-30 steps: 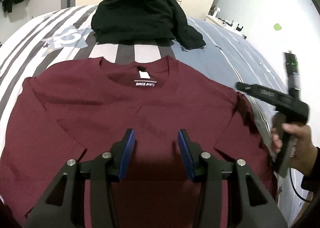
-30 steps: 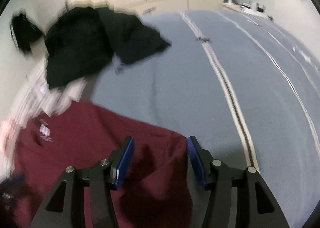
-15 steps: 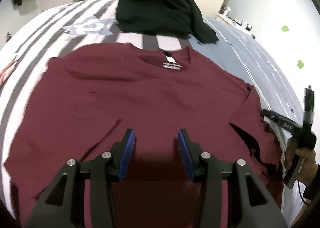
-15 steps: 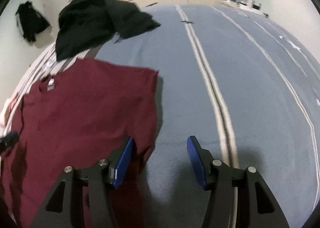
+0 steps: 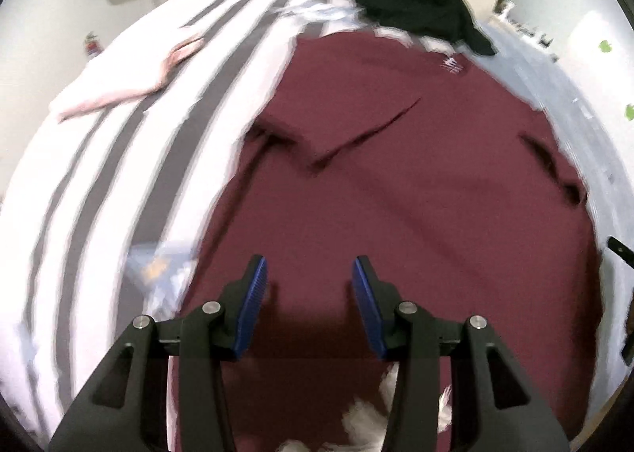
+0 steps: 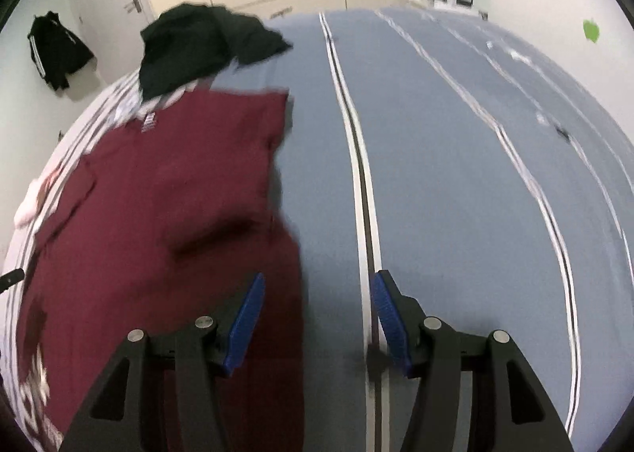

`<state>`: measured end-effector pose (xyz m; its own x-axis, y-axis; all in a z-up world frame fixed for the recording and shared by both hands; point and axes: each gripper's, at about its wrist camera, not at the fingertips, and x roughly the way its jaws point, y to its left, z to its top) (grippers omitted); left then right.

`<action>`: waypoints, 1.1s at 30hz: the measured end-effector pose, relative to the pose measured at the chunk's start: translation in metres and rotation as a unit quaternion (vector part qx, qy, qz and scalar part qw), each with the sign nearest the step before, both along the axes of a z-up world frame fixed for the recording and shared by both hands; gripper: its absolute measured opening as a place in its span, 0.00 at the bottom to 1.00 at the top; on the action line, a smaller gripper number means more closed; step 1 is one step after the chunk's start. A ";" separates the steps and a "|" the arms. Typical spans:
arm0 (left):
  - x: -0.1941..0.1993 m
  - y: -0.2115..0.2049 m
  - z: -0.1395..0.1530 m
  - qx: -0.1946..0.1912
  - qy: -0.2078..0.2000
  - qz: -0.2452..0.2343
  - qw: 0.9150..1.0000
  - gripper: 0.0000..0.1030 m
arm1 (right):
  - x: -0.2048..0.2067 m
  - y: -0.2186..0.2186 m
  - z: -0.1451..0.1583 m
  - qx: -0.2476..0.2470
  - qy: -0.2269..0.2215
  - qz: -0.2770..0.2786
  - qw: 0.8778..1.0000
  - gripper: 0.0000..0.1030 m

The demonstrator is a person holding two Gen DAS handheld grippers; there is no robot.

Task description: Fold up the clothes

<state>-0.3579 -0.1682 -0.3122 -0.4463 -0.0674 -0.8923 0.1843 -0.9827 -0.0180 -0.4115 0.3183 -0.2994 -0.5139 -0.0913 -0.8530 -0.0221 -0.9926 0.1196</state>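
Black clothes (image 5: 416,4) beyond maroon shirt (image 5: 396,182)

Both grippers, left (image 5: 310,295) and right (image 6: 317,315): black angular linkage arms, silver round screws, blue seemingly ribbed finger pads (image 5: 253,305), lower frame.

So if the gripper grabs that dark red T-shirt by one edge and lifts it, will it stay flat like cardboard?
Probably not. The dark red T-shirt already shows soft creases lying on the bed, so it should droop and bunch. It looks thin, so likely light. The open left gripper would probably drag wrinkles if it only pushed.
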 end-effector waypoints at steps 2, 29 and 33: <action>0.035 -0.012 0.001 -0.006 -0.014 0.021 1.000 0.40 | 0.033 -0.002 -0.006 0.000 -0.019 0.006 1.000 0.51; 0.219 -0.039 -0.046 0.016 -0.026 -0.032 0.999 0.37 | 0.281 -0.019 -0.048 0.007 -0.036 -0.069 0.997 0.52; 0.222 -0.027 -0.017 0.019 0.008 -0.046 0.999 0.04 | 0.276 -0.026 -0.046 0.007 -0.037 -0.046 0.998 0.07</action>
<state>-0.1363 -0.1949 -0.3294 -0.4634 0.0091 -0.8861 0.0924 -0.9940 -0.0585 -0.1354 0.2919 -0.3453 -0.4550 -0.0335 -0.8899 -0.1217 -0.9876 0.0994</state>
